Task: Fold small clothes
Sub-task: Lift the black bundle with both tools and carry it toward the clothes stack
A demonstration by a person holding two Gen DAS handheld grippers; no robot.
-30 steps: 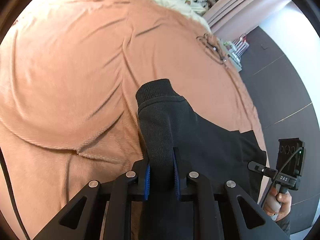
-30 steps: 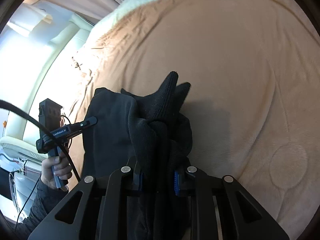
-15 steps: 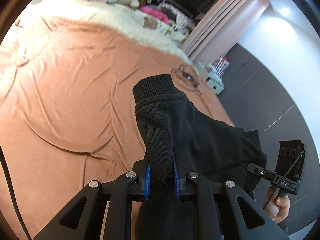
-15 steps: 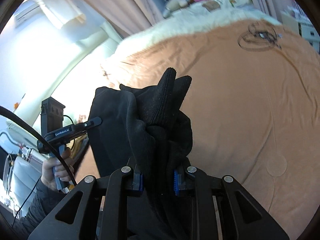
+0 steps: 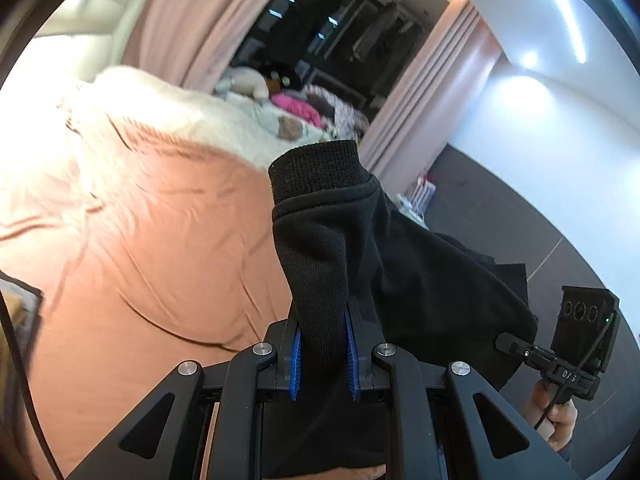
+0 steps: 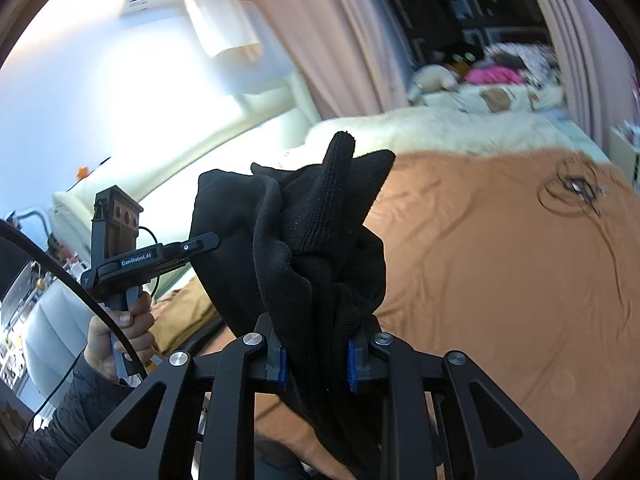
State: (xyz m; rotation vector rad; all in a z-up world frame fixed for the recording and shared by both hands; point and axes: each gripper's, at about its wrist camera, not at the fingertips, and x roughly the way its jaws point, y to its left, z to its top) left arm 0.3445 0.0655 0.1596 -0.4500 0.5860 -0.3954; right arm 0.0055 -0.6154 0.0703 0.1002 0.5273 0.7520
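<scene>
Left wrist view: the left gripper [image 5: 322,354] is clamped on a black knit garment [image 5: 400,272], its blue-padded fingers [image 5: 295,362] pressing a narrow tube of the fabric from both sides. The ribbed cuff [image 5: 316,170] of that tube stands up above the jaws, and the rest of the garment spreads to the right of the cuff, hanging in the air above the orange-brown bedspread [image 5: 132,248]. To the right of the garment, at its lower edge, the right gripper [image 5: 576,348] shows from the side, held by the right hand [image 5: 558,416]. Beyond the bedspread lie a white fluffy blanket [image 5: 180,108] and a pile of pink and patterned clothes [image 5: 312,108], with pink curtains [image 5: 208,20] behind them.

Right wrist view: the right gripper [image 6: 316,358] is closed on a bunched part of the same black knit garment [image 6: 316,248], the fabric filling the gap between its blue pads. A ribbed edge points upward above the jaws, and the garment is held clear of the orange-brown bedspread [image 6: 500,272], which lies to its right. To the left of the garment the left gripper [image 6: 204,242] reaches into the fabric, gripped by the left hand [image 6: 120,332]. A coiled black cable [image 6: 572,190] rests on the bedspread far right of the garment.
</scene>
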